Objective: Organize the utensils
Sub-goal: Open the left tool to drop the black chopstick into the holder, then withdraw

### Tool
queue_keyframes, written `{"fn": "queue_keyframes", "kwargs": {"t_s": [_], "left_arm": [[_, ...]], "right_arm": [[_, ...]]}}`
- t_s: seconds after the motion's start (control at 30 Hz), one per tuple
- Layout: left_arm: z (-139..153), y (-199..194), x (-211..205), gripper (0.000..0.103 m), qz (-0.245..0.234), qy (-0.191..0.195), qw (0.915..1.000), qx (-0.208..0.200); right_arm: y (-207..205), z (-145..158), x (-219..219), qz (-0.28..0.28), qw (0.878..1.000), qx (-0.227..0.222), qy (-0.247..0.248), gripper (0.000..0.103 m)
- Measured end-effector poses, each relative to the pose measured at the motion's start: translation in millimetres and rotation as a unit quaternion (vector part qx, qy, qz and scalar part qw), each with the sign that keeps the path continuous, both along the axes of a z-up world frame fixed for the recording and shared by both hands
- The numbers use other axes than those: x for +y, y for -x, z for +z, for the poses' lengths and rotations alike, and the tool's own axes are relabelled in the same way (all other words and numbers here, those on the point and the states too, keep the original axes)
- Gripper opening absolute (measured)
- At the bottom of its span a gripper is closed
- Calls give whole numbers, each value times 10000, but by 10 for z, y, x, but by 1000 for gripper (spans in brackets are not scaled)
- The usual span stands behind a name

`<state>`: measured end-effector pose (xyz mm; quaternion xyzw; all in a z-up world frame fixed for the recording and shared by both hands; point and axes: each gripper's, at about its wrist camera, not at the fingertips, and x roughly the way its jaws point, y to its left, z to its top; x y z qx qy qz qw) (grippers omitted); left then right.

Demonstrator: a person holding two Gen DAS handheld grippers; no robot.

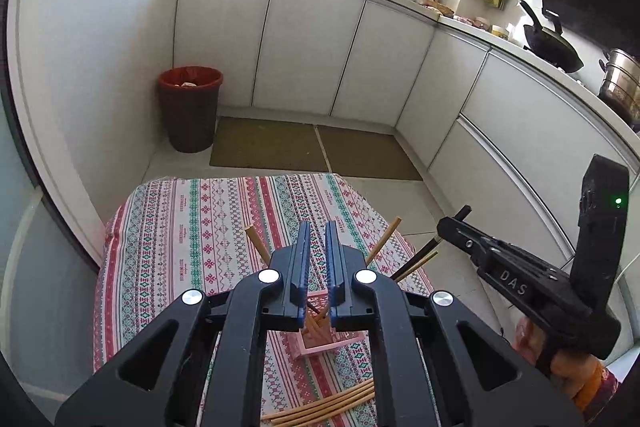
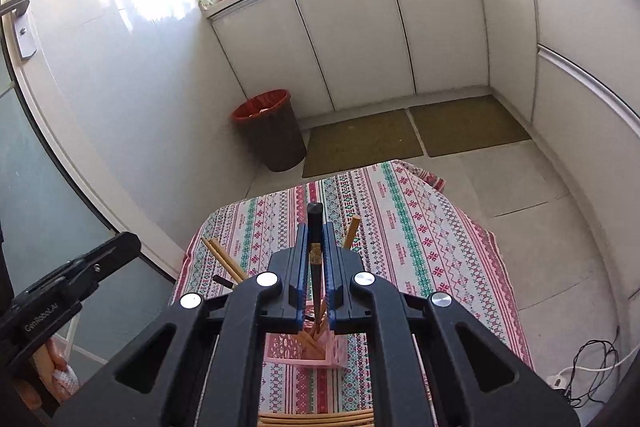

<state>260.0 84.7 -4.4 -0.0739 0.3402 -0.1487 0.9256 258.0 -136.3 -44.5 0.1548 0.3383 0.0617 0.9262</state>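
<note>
Bamboo chopsticks lie nearest; right hand-held gripper pinches a black chopstick above the pink holder; left hand-held gripper pressed together, empty.

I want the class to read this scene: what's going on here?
A person is sorting chopsticks into a pink holder on a patterned tablecloth. The right hand-held gripper is shut on a dark chopstick above the holder. The left hand-held gripper is shut and holds nothing. More bamboo chopsticks lie loose on the cloth.

Chopsticks stand in a holder on the table.
</note>
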Motion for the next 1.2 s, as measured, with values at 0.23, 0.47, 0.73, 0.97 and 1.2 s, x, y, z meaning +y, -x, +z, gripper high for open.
{"fn": "queue_keyframes", "kwargs": {"t_s": [0.23,0.47,0.73,0.97,1.2], "left_arm": [[-7,9,72,30,158,-15,9999,47],[30,135,139,66,308,-83,9995,-22],[-70,296,83,92,453,-368,9983,21],[-93,458,-24,93,486,-645,9967,-24],[-72,594,-23,96,428,-729,9964,-65]], "right_arm": [[-52,-150,64,109,9997,238,34,12],[173,-61,-14,-108,9999,97,58,47],[640,-13,-77,-731,9962,-53,476,83],[916,55,39,-1065,9885,-171,1063,91],[1077,136,18,-1140,9868,-241,1120,95]]}}
